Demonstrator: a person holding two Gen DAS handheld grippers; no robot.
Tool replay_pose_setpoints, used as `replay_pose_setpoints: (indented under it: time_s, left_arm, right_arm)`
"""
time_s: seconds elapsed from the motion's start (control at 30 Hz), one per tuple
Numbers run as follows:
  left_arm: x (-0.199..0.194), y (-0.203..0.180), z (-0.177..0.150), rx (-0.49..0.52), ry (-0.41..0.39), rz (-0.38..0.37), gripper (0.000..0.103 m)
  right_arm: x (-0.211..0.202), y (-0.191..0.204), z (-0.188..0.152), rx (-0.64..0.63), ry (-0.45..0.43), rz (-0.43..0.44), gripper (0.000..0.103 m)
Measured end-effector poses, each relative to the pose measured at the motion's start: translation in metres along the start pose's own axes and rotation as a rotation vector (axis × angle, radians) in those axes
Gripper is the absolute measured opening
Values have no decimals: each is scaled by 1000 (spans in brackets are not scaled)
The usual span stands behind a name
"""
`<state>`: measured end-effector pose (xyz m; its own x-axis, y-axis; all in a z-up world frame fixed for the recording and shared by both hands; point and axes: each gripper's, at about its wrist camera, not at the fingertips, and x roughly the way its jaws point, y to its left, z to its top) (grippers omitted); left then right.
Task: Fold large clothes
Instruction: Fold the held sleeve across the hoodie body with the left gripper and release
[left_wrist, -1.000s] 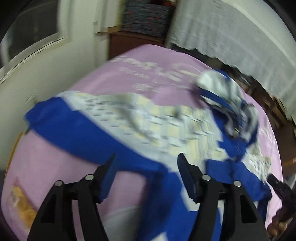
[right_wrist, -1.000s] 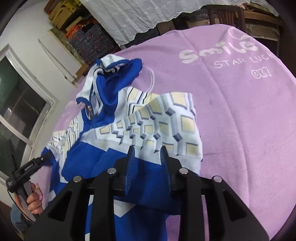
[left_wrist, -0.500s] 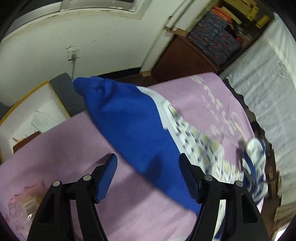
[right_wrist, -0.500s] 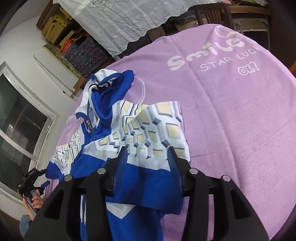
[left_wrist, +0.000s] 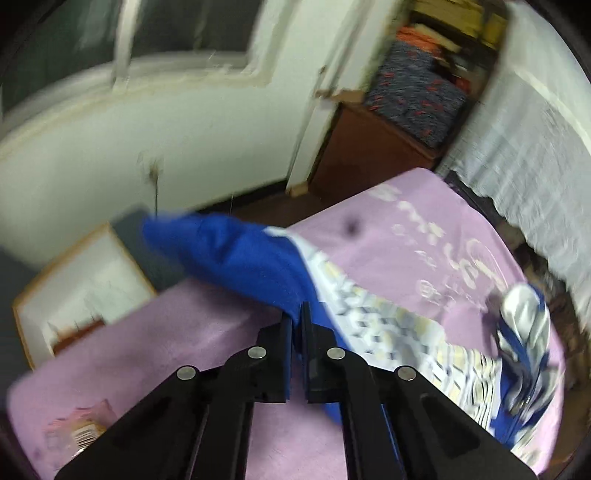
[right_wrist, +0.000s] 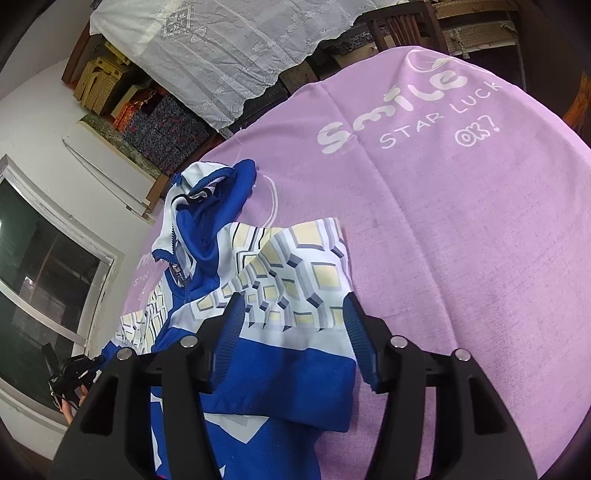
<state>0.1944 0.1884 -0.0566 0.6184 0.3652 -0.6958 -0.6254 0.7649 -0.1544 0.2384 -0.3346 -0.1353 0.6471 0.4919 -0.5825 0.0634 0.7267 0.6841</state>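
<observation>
Now clamped on the blue sleeve (left_wrist: 236, 254), left gripper (left_wrist: 296, 321) angles downward; right gripper (right_wrist: 291, 321) opening

The left gripper (left_wrist: 296, 318) has its jaws pinched shut on the blue sleeve (left_wrist: 236, 258) of the jacket (left_wrist: 388, 332), which trails right of the jaws across the purple-covered bench (left_wrist: 207, 343).

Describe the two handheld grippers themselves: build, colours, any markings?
Both match. The left gripper and the right gripper have matte black angular linkage arms with cut-out slots and round silver pivot pins. The right one's fingers carry blue ribbed pads. No cables or markings show; no sleeve is in view.
</observation>
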Motion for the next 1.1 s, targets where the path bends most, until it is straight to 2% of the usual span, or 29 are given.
replay_pose_setpoints:
  time_s: [0.07,0.2,0.23,0.33,0.5,0.67,0.73,0.77,0.83,0.87,0.9,0.97,1.1]
  left_arm:
    - [-20,-26,-4,108,-55,7,3]
    - [-64,-95,-28,351,-157,-36,3]
    - [-76,-118,-41,437,-186,-48,3]
    - [-96,-163,-75,612,-226,-92,4]
    - [-105,-223,-136,825,-237,-147,4]
    - [-89,-262,-206,1057,-180,-178,8]
    - [-73,-270,-233,1152,-148,-152,18]
    - [-67,-272,-244,1186,-132,-146,34]
    - [-67,-271,-251,1212,-170,-124,42]
    - [-70,-269,-250,1217,-174,-136,50]
    - [-75,-267,-243,1201,-154,-180,61]
    - [-87,-260,-230,1162,-138,-245,73]
    - [-112,-222,-180,1020,-182,-328,91]
  right_arm:
    - [1,-2,0,7,4,3,55]
    - [2,-4,1,15,7,-3,55]
    - [2,-5,1,17,8,-4,55]
    - [2,-9,2,31,7,-4,55]
    - [1,-14,5,59,6,3,55]
    - [2,-16,5,72,12,10,55]
    - [2,-16,6,71,11,10,55]
    - [2,-17,6,71,13,10,56]
    - [3,-17,6,71,16,14,56]
    - [3,-16,6,68,15,16,56]
    - [3,-16,6,64,15,18,56]
    - [3,-14,6,52,14,29,56]
    - [0,1,2,-30,-4,32,56]
